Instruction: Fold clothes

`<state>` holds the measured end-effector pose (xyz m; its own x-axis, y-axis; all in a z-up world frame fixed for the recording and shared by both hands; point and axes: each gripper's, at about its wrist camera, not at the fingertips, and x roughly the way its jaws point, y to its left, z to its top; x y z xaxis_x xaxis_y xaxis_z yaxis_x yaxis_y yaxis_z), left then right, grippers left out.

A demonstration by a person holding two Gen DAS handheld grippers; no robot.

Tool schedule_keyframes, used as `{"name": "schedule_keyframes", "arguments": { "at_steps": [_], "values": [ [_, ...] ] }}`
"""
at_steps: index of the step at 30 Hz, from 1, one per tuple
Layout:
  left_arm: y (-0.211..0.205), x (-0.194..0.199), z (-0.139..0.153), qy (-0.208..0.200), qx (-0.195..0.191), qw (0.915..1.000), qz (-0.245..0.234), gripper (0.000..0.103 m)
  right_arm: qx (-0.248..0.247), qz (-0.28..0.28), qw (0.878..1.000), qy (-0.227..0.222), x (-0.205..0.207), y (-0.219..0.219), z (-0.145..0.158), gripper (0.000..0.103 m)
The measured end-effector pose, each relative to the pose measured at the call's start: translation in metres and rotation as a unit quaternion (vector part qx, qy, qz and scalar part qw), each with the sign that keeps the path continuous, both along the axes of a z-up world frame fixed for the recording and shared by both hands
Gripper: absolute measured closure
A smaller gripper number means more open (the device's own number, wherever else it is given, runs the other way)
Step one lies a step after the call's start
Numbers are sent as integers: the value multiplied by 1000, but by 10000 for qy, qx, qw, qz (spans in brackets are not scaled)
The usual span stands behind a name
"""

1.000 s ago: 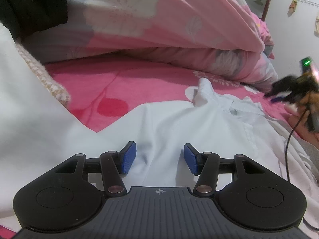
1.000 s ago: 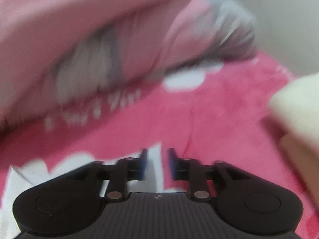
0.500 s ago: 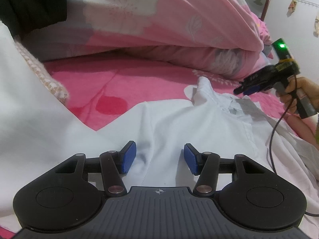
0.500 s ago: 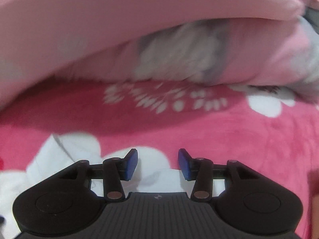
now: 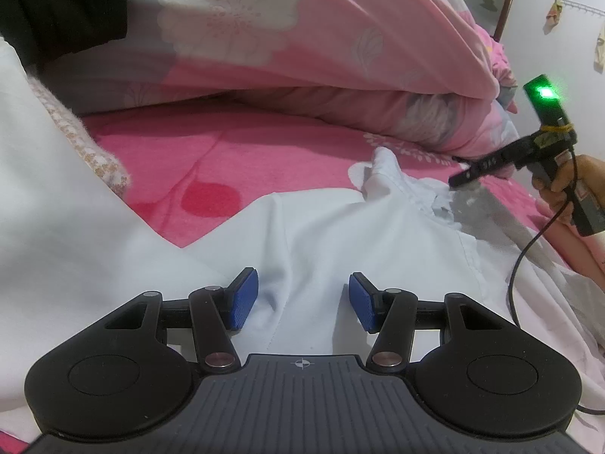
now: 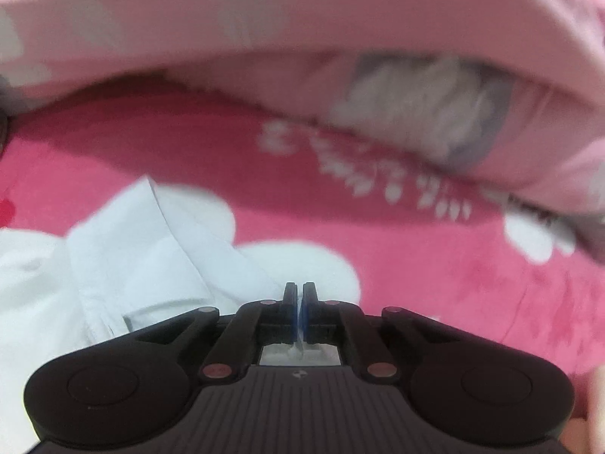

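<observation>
Right hand-held gripper (image 6: pixel 298 312) has its pads pressed together on a thin white edge of the shirt (image 5: pixel 340 234), near the collar (image 6: pixel 151 234), probably to lift or pull that end taut for a fold. Left hand-held gripper (image 5: pixel 302 302) hovers with its pads wide apart over the shirt's body, gripping nothing, placed as if to pin or pinch the cloth. The shirt lies spread but rumpled on the pink bed (image 5: pixel 181 159), in front of a bunched quilt (image 5: pixel 302 56). No readable brand, label or writing shows anywhere.
</observation>
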<state>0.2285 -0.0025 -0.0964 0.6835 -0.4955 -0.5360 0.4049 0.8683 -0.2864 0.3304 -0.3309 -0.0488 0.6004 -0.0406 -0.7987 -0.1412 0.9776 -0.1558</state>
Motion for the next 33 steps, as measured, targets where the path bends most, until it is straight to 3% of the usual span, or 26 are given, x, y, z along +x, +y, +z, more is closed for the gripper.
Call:
{"name": "schedule_keyframes", "arguments": {
  "at_steps": [5, 12, 16, 19, 26, 29, 33],
  "values": [
    [0, -1, 0, -2, -6, 10000, 3, 50, 14, -398, 9968, -690, 3, -2, 6, 101],
    [1, 0, 0, 2, -18, 10000, 3, 50, 284, -1112, 9905, -756, 18, -17, -35, 99],
    [1, 0, 0, 3, -22, 10000, 6, 50, 774, -1428, 9797, -1173, -1, -30, -8, 94],
    [1, 0, 0, 3, -23, 10000, 15, 50, 1125, -1197, 9799, -1133, -12, -25, 13, 94],
    [2, 2, -1, 16, -71, 10000, 20, 50, 1015, -618, 9929, 85, 10, 20, -29, 95],
    [3, 3, 0, 22, -88, 10000, 19, 50, 1270, -1033, 9862, -240, 23, 11, -31, 95],
    [3, 3, 0, 24, -88, 10000, 17, 50, 1699, -1518, 9717, -624, 8, -29, 5, 95]
  ]
}}
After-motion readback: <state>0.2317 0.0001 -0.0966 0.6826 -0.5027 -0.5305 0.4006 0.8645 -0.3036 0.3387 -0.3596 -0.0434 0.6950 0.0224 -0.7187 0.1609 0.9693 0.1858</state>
